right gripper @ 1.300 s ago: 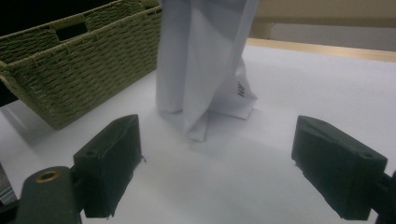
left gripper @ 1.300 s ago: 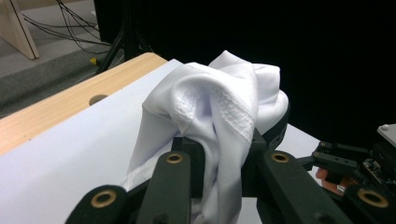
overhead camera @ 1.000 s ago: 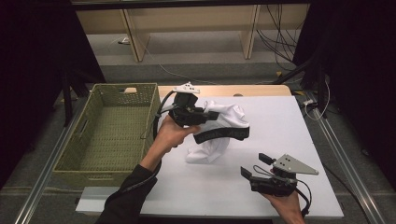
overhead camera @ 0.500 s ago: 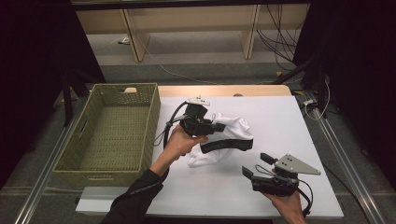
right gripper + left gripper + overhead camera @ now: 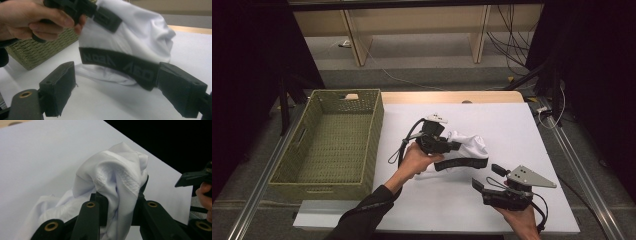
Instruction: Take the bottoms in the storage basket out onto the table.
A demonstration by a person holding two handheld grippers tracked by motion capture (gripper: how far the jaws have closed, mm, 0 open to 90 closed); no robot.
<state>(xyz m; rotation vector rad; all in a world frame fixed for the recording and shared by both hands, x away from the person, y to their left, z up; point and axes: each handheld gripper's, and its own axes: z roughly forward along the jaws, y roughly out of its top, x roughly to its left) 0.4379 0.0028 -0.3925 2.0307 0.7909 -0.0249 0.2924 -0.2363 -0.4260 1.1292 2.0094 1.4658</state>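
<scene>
White garment (image 5: 469, 145) | left gripper (image 5: 451, 146) clamps it, fold hides jaw tips | right gripper (image 5: 484, 177) open, apart.

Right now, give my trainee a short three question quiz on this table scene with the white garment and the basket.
1. True or false: the left gripper is shut on the white garment.
2. How do the right gripper jaws stand? A) open B) shut on the garment's black waistband
3. Fill in: the woven basket sits on the person's ____ side of the table.

Key: 1 true. 2 A. 3 left.
</scene>
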